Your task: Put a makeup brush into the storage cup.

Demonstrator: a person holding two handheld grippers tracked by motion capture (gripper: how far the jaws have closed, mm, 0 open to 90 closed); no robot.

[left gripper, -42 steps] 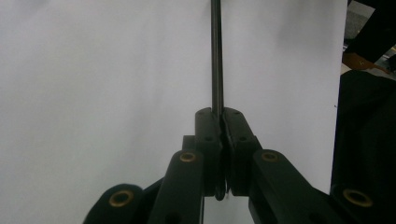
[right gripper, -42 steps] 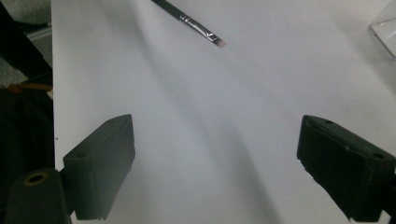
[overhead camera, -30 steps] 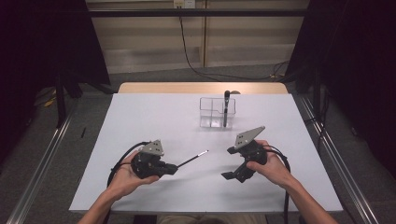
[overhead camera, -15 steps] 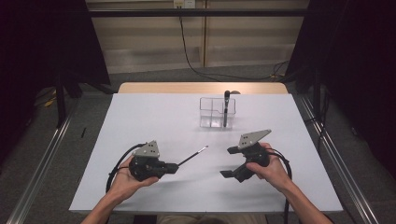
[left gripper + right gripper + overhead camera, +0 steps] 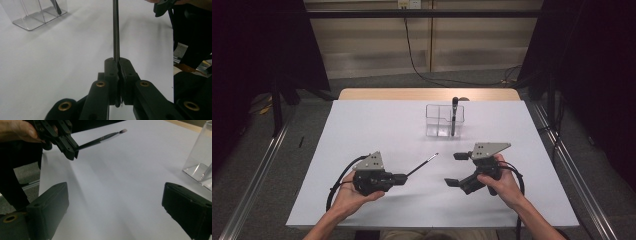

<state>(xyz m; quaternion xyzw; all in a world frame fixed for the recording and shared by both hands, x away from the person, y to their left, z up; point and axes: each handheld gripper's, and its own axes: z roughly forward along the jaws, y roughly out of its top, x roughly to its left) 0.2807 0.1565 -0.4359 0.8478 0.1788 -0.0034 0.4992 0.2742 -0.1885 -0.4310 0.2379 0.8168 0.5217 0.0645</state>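
My left gripper [image 5: 404,177] hovers over the near left of the white table [image 5: 377,125], shut on the end of a thin dark brush [image 5: 422,165]. The brush points up and right toward the middle of the table. In the left gripper view the jaws [image 5: 118,61] pinch the brush shaft [image 5: 115,30], which runs straight ahead. My right gripper [image 5: 456,169] is held at the near right with its jaws wide apart and nothing between them. In the right gripper view the open gripper [image 5: 116,192] faces the left gripper [image 5: 65,146] and the brush [image 5: 100,138], which has a small pale tip.
A clear divided plastic holder [image 5: 444,121] stands at the middle back of the table, with a dark pen-like tool [image 5: 454,114] upright in its right compartment. The holder [image 5: 35,12] also appears far left in the left gripper view, and its corner [image 5: 200,162] at the right in the right gripper view.
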